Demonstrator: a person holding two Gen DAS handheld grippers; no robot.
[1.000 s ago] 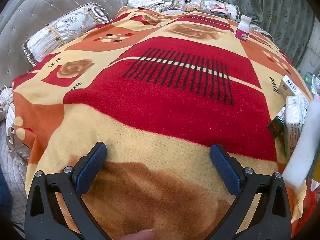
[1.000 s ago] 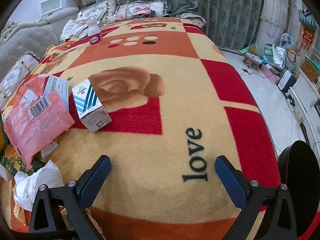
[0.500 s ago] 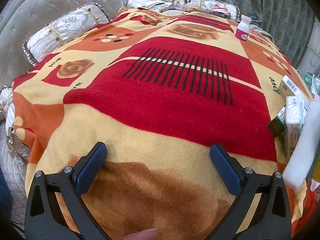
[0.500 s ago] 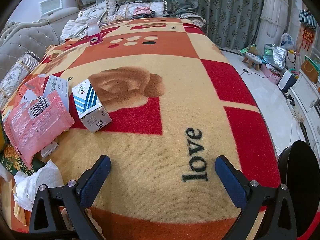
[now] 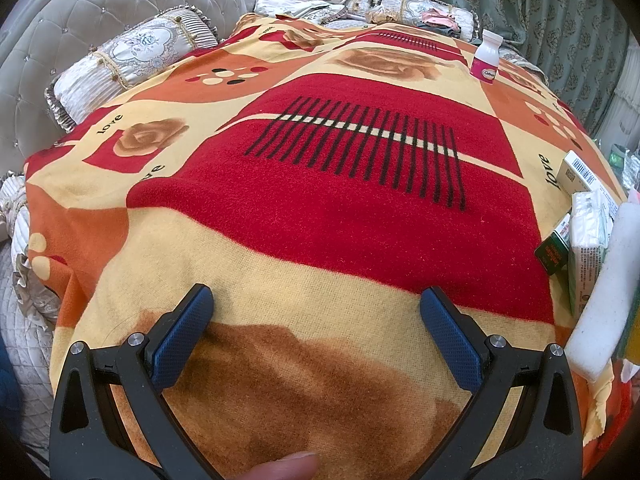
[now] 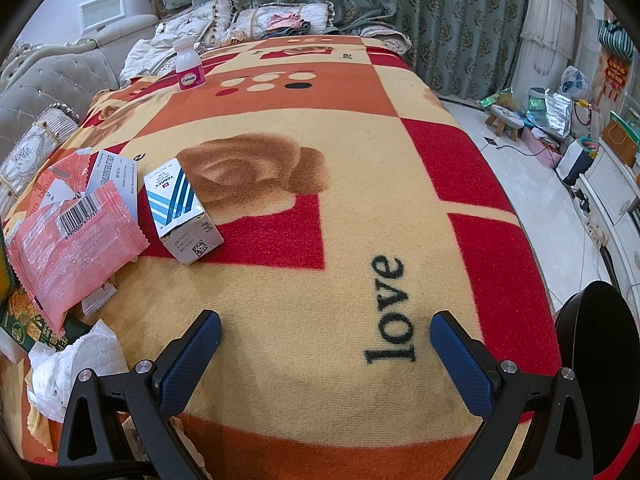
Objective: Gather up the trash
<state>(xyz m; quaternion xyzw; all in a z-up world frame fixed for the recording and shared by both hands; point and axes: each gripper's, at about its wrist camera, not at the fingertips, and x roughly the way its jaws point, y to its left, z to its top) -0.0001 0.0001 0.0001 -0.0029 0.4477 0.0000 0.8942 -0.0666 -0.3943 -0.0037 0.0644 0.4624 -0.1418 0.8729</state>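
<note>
Trash lies on a red, orange and yellow blanket (image 6: 320,240). In the right wrist view a blue-striped white carton (image 6: 182,210), a pink wrapper (image 6: 68,252), crumpled white tissue (image 6: 76,368) and a green packet (image 6: 24,324) sit at the left. A white bottle with a pink label (image 6: 189,66) stands upright at the far end; it also shows in the left wrist view (image 5: 486,60). My right gripper (image 6: 326,326) is open and empty above the blanket. My left gripper (image 5: 316,300) is open and empty, with the trash pile (image 5: 588,240) at its right.
Pillows (image 5: 132,60) and a tufted headboard (image 5: 60,40) line the left side. Green curtains (image 6: 360,0) hang behind. A black round object (image 6: 600,360) stands at the right by the bed edge. Floor clutter and a small stool (image 6: 506,118) lie beyond.
</note>
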